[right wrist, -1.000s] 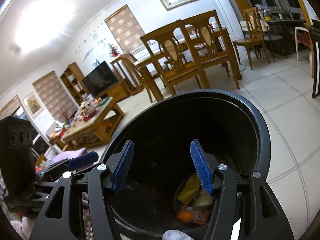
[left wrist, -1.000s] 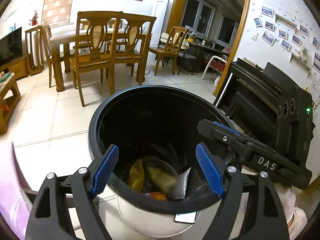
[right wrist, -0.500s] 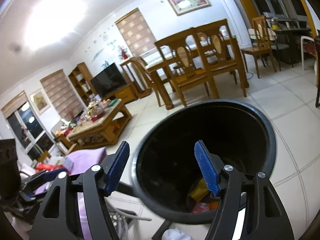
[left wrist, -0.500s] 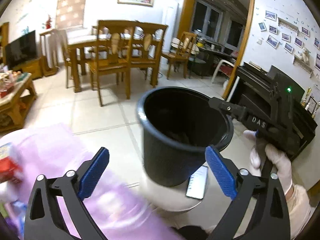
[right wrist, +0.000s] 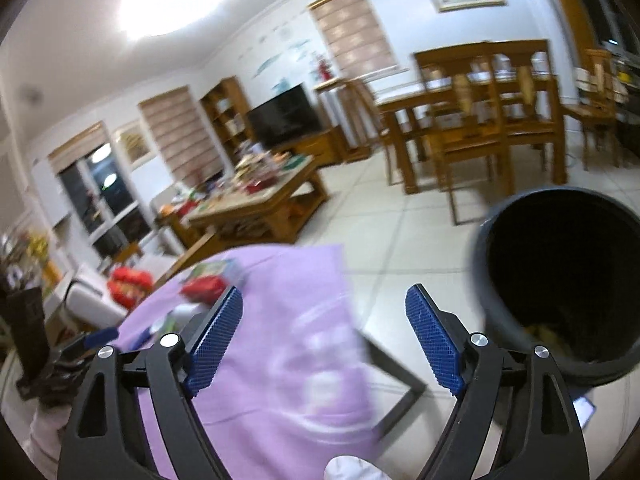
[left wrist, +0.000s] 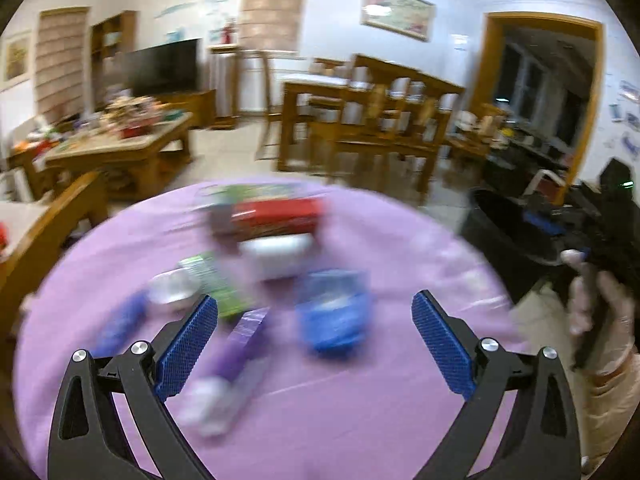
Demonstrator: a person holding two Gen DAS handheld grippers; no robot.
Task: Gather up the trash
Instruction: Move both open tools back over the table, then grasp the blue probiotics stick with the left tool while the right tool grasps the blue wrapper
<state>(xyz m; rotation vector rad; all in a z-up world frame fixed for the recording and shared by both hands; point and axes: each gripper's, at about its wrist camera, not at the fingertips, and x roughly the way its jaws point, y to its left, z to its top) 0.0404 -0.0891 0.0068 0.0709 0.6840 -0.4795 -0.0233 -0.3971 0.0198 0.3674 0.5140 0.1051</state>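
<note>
Left gripper jaws at widest, empty; right gripper jaws just opening, empty. Trash on purple cloth — blue packet nearest, likely light, crinkly, slippery; pinch across middle. Bin at right.

A black round bin stands upright and open on the floor beside the purple-covered surface; yellowish scraps show at its bottom. On the surface lies blurred trash: a red packet at the far side, a white piece just before it, a green wrapper, a blue packet, a silvery piece and a purple wrapper nearest.
</note>
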